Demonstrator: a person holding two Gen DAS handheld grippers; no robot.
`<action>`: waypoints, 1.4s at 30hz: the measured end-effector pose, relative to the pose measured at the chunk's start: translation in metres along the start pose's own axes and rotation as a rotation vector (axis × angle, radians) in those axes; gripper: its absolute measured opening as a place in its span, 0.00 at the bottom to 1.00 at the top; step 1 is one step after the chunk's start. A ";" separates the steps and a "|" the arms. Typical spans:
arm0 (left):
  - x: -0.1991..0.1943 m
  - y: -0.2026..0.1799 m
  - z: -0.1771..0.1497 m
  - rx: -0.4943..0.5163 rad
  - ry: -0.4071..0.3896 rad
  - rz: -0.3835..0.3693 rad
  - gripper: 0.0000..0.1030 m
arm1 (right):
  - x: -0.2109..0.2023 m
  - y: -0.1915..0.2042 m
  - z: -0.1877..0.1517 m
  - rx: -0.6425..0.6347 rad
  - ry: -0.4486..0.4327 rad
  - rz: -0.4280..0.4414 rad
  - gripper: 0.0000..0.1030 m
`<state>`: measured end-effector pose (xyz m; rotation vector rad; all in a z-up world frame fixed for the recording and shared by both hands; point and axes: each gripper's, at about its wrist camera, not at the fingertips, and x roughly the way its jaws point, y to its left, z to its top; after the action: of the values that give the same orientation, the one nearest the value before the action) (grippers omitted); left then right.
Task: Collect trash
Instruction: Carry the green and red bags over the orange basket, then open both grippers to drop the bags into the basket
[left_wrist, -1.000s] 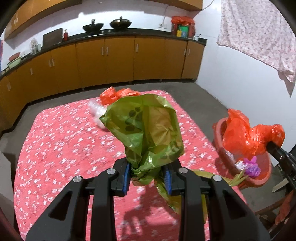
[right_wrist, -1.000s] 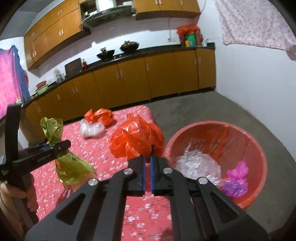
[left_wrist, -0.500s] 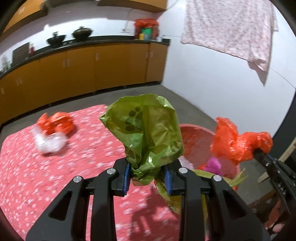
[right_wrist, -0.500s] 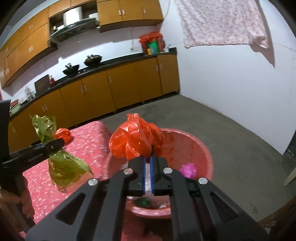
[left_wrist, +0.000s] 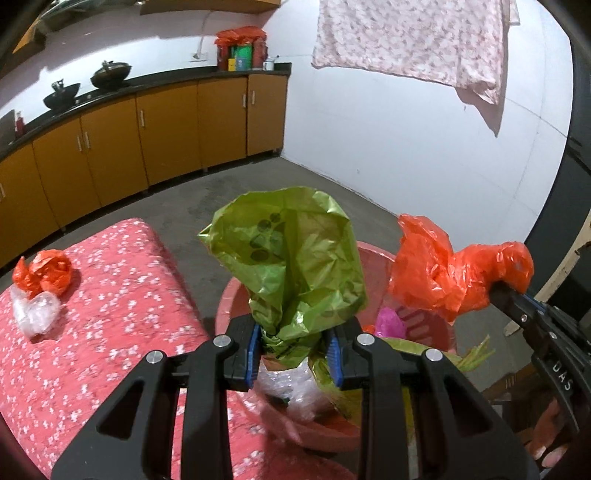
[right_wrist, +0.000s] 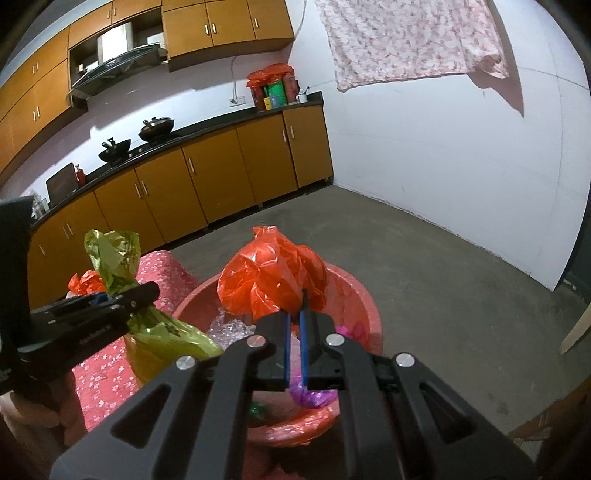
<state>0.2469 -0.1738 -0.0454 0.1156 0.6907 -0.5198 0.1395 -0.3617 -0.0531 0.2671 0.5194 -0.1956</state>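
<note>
Left tool (left_wrist: 294, 349) pinches a crumpled green plastic bag (left_wrist: 291, 266) by its neck, blue pads pressed into the plastic, bag bunched up above the fingers and more of it hanging below. Right tool (right_wrist: 294, 334) has its pads pressed nearly together on a thin fold of an orange plastic bag (right_wrist: 273, 282), which puffs out above the fingertips. Both bags hang over a red plastic basin (right_wrist: 364, 295) on the grey floor, just beside the edge of a surface under a red flowered cloth (left_wrist: 103, 314). Basin already has clear crinkled plastic (right_wrist: 231, 326) and a magenta wad (left_wrist: 389, 321) inside. On the flowered cloth, well apart from the basin, another orange bag (left_wrist: 42, 273) lies touching a clear plastic lump (left_wrist: 35, 314). Behind: orange cabinets (right_wrist: 207, 181), dark counter (right_wrist: 221, 123) with two black woks (right_wrist: 155, 127), a pink patterned sheet (left_wrist: 410, 40) hanging on the white wall.
</note>
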 end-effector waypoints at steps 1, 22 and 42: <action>0.003 -0.003 0.000 0.008 0.002 -0.004 0.28 | 0.001 -0.001 0.000 0.002 0.001 -0.001 0.05; 0.019 0.010 -0.005 -0.035 0.032 0.015 0.67 | 0.014 -0.003 0.006 0.045 -0.002 0.017 0.43; -0.071 0.143 -0.067 -0.205 -0.051 0.368 0.98 | 0.013 0.082 0.006 0.023 -0.055 0.078 0.96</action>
<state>0.2327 -0.0022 -0.0612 0.0349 0.6512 -0.0978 0.1738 -0.2875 -0.0385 0.3025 0.4517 -0.1331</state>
